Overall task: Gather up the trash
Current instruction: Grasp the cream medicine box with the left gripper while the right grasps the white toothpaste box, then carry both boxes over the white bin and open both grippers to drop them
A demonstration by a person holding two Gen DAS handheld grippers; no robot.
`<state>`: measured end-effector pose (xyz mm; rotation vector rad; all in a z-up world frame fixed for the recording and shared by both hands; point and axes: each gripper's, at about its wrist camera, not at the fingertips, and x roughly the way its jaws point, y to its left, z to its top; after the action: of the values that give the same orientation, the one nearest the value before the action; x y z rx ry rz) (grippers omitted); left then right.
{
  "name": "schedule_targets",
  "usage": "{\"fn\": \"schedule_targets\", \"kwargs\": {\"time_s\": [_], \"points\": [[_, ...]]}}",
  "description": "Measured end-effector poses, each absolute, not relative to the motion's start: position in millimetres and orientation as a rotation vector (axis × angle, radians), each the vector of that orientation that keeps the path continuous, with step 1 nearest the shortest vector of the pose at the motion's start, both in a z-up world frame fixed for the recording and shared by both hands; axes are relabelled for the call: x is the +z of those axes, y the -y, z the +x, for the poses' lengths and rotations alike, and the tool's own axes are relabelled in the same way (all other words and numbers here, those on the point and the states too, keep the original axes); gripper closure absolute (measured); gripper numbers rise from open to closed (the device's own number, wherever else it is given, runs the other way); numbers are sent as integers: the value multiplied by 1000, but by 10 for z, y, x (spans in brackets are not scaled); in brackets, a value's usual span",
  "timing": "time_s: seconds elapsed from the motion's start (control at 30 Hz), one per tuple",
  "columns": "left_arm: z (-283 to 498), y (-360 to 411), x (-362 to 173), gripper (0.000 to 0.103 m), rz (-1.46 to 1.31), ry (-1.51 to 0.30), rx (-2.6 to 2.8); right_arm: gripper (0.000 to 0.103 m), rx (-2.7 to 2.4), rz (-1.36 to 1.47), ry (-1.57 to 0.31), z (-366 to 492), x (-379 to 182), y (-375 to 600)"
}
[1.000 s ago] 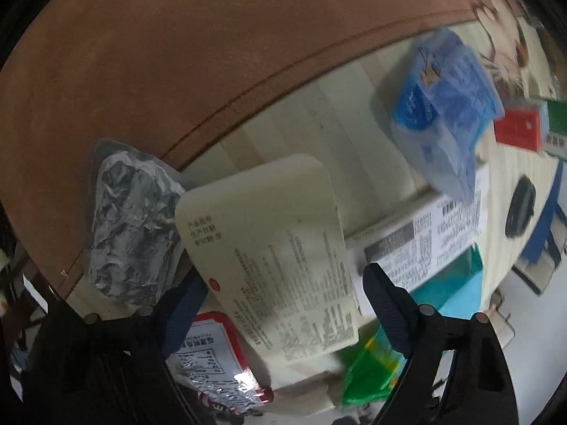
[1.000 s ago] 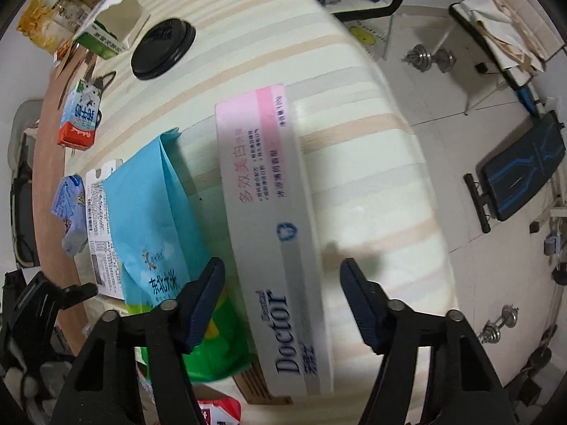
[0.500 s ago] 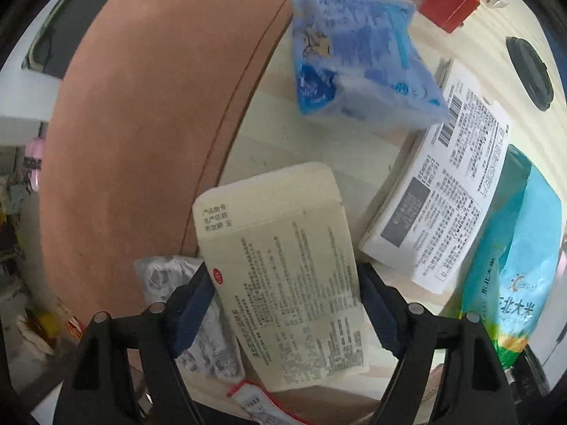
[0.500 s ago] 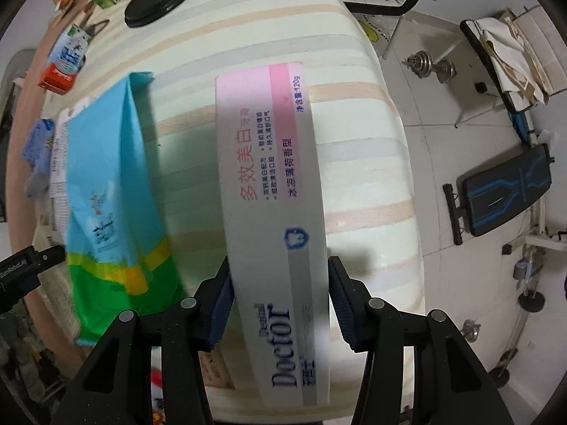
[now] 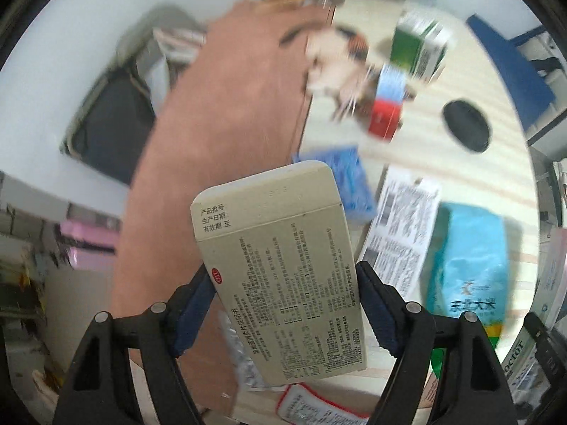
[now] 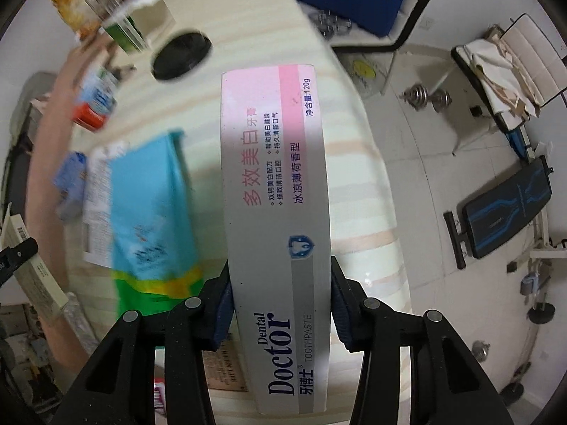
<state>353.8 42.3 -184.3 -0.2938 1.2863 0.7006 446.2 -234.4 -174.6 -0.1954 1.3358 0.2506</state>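
Striped table (image 6: 354, 191), L gripper (image 5: 283, 304) clamps med box (image 5: 280, 269), R gripper (image 6: 280, 304) clamps toothpaste box (image 6: 273, 191)

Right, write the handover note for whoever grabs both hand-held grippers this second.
Left hand-held gripper: shut on the beige medicine box, raised off the table.
Right hand-held gripper: shut on the toothpaste box, also raised.
On the striped table: blue rice bag, printed leaflet, blue wrapper, red and blue carton, green carton, black lid, foil blister pack, red-edged packet.
Done: two boxes picked up.
Left: drop both; no bin is in view. Then collect the rest.
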Motion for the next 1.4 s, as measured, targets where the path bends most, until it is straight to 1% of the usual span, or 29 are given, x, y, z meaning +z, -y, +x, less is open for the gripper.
{"fn": "schedule_targets", "kwargs": {"time_s": [0.1,0.2,0.27,0.3,0.33,0.4,0.43,0.47,0.57,0.77,0.9,1.03,1.1,1.27,1.4], "points": [[3309,-255,-1350,27,-249,-1214,678,55,280,-187,-1278,4323,-1465,2284],[2880,-277,-1251,27,-223,-1159,655,55,301,-185,-1224,4097,-1215,2188],[2612,-200,-1041,27,-198,-1119,637,55,309,-185,-1188,3909,-1049,2148],[2537,-259,-1176,27,-195,-1105,628,55,311,-187,-1172,3807,-984,2139],[2352,-182,-1045,27,-187,-1084,616,55,312,-190,-1153,3684,-926,2132],[2317,-312,-1288,27,-187,-1059,589,55,309,-192,-1114,3380,-802,2129],[2111,-273,-1207,27,-184,-1045,570,55,308,-193,-1099,3247,-754,2139],[2134,-338,-1351,27,-182,-1037,559,55,303,-195,-1082,3075,-709,2135],[1720,-286,-1308,27,-164,-1004,511,55,287,-194,-1045,2494,-622,2139],[992,-226,-1414,27,-152,-1006,423,55,273,-195,-1036,1326,-701,2048],[608,-172,-1690,27,-165,-1084,366,55,295,-174,-1115,652,-1023,2049],[379,-145,-2159,27,-182,-1188,332,55,301,-180,-1246,160,-1576,2157],[321,-149,-2436,27,-202,-1230,320,55,297,-175,-1309,52,-1868,2216],[305,-135,-3393,27,-281,-1350,285,55,297,-146,-1481,-84,-2868,2394],[371,-139,-4518,27,-403,-1464,219,55,298,-128,-1604,-63,-3820,2499]]}}
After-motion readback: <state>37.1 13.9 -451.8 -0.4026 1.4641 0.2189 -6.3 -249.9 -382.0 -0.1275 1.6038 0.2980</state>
